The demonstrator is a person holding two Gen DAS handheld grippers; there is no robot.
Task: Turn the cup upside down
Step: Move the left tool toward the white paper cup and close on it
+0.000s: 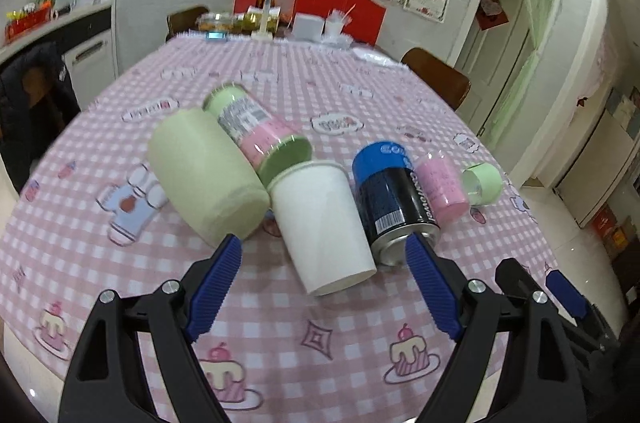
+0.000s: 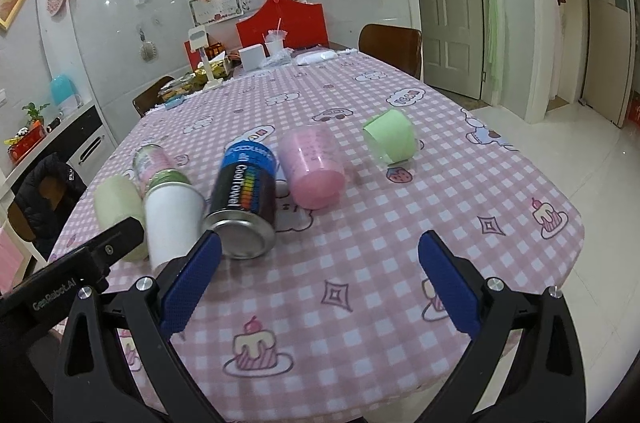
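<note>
White cup (image 1: 322,227) upright on checked tablecloth (image 1: 280,343), rim up, wedged between pale green cup (image 1: 206,179) and blue-black can (image 1: 394,207), just ahead of left gripper (image 1: 324,247); blue fingers (image 1: 218,275) spread wide, lined up to straddle its base. Right gripper (image 2: 320,247) also splayed, empty, aimed past can toward pink cup (image 2: 314,167), likely kept clear
</note>
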